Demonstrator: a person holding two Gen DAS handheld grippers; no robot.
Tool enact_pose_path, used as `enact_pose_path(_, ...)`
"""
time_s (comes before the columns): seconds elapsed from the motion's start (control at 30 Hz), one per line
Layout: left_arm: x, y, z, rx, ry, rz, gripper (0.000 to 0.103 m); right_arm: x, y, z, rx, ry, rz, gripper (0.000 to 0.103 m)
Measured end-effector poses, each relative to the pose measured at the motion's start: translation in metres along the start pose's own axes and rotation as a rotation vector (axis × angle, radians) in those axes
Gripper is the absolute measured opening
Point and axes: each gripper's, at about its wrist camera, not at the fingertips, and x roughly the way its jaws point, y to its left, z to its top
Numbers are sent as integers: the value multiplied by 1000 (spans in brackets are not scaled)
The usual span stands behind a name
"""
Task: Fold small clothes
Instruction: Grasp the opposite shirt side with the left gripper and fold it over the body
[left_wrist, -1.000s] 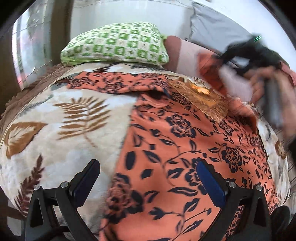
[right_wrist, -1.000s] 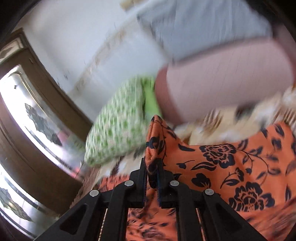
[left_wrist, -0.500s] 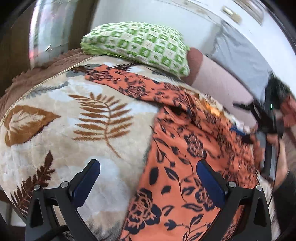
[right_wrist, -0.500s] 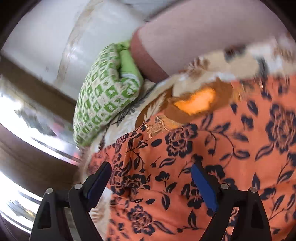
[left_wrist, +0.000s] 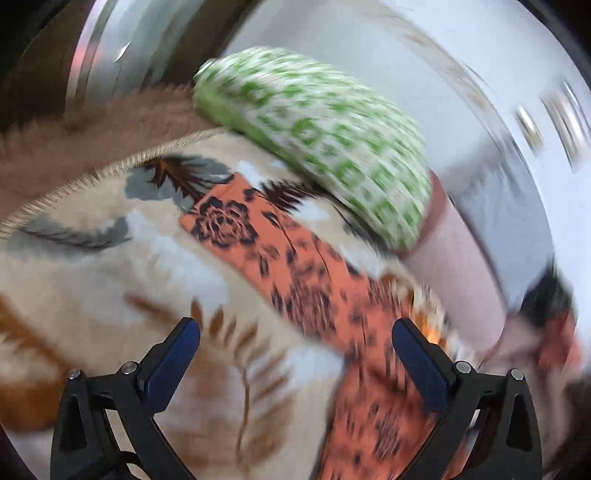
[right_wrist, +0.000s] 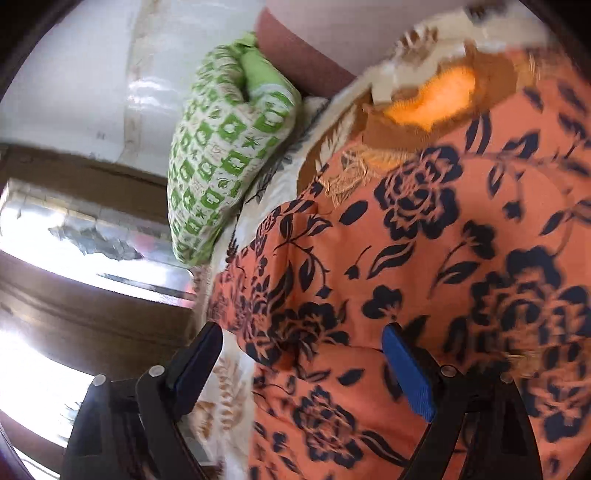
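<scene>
Both tools are spread and empty: the left tool (left_wrist: 295, 350) hovers with the orange floral garment (left_wrist: 295, 266) crossing toward lower right; the right tool (right_wrist: 303, 350) hangs over that cloth on the leaf-print blanket (left_wrist: 92, 277).

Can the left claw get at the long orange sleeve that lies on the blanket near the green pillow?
Probably yes. The left claw is open and empty, and the orange sleeve lies flat on the blanket ahead with nothing between them. The green pillow sits beyond the sleeve, not over it.
</scene>
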Motion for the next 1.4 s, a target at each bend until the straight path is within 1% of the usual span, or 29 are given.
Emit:
enact_pose_path(0.1, 34, 29, 32, -205, 43, -44, 103, -8, -2, 6, -21, -19, -14, 90)
enact_pose_path(0.13, 44, 37, 40, -255, 48, -49, 103, -7, -3, 8, -23, -19, -14, 90)
enact_pose_path(0.17, 53, 43, 45, -282, 57, -53, 102, -3, -4, 11, -22, -15, -8, 90)
enact_pose_path(0.23, 64, 49, 49, -312, 58, -39, 103, 4, -8, 13, -23, -2, -10, 90)
enact_pose_path(0.3, 70, 56, 51, -345, 53, -44, 102, 6, -15, 13, -11, 13, -17, 90)
enact_pose_path(0.37, 71, 54, 55, -339, 38, -52, 101, 10, -21, 10, -1, 19, -14, 90)
enact_pose_path(0.4, 74, 52, 59, -331, 38, -61, 93, 9, -22, 8, -6, 13, -9, 90)
enact_pose_path(0.47, 79, 54, 65, -346, 49, -62, 81, 7, -23, 7, -15, 8, -3, 90)
enact_pose_path(0.57, 84, 58, 64, -355, 38, -48, 80, 7, -24, 7, -11, 7, 0, 90)
enact_pose_path(0.6, 83, 56, 63, -347, 30, -37, 75, 7, -24, 7, -10, 6, -2, 90)
enact_pose_path(0.63, 82, 55, 65, -335, 26, -15, 66, 8, -24, 7, -13, 6, -6, 90)
enact_pose_path(0.67, 84, 55, 68, -317, 33, 12, 27, 8, -23, 6, -19, 7, -10, 90)
enact_pose_path(0.7, 88, 56, 71, -298, 59, 35, 8, 8, -22, 6, -27, 7, -16, 90)
enact_pose_path(0.73, 90, 60, 73, -305, 74, 51, 8, 8, -21, 5, -34, 8, -21, 90)
enact_pose_path(0.77, 88, 62, 75, -306, 67, 59, 8, 8, -21, 5, -36, 9, -25, 90)
enact_pose_path(0.8, 82, 61, 79, -287, 42, 78, 7, 7, -21, 5, -34, 10, -28, 90)
enact_pose_path(0.87, 57, 49, 90, -208, -47, 117, 7, 7, -21, 6, -24, 14, -30, 90)
enact_pose_path(0.93, 37, 35, 100, -136, -97, 124, 7, 8, -21, 8, -22, 21, -36, 90)
enact_pose_path(1.0, 13, 12, 111, -30, -157, 130, 7, 9, -20, 8, -25, 22, -42, 90)
enact_pose_path(1.07, -3, -9, 117, 47, -191, 124, 7, 9, -20, 7, -19, 14, -46, 90)
enact_pose_path(1.17, -29, -53, 119, 156, -235, 80, 7, 9, -16, 7, -12, 14, -51, 90)
enact_pose_path(1.23, -46, -87, 113, 233, -257, 38, 7, 7, -14, 8, -6, 12, -45, 90)
enact_pose_path(1.3, -57, -132, 102, 317, -270, -22, 7, -2, -11, 6, 5, -8, -17, 90)
enact_pose_path(1.4, -70, -206, 69, 454, -260, -130, 7, -33, -4, -3, -6, -53, 12, 90)
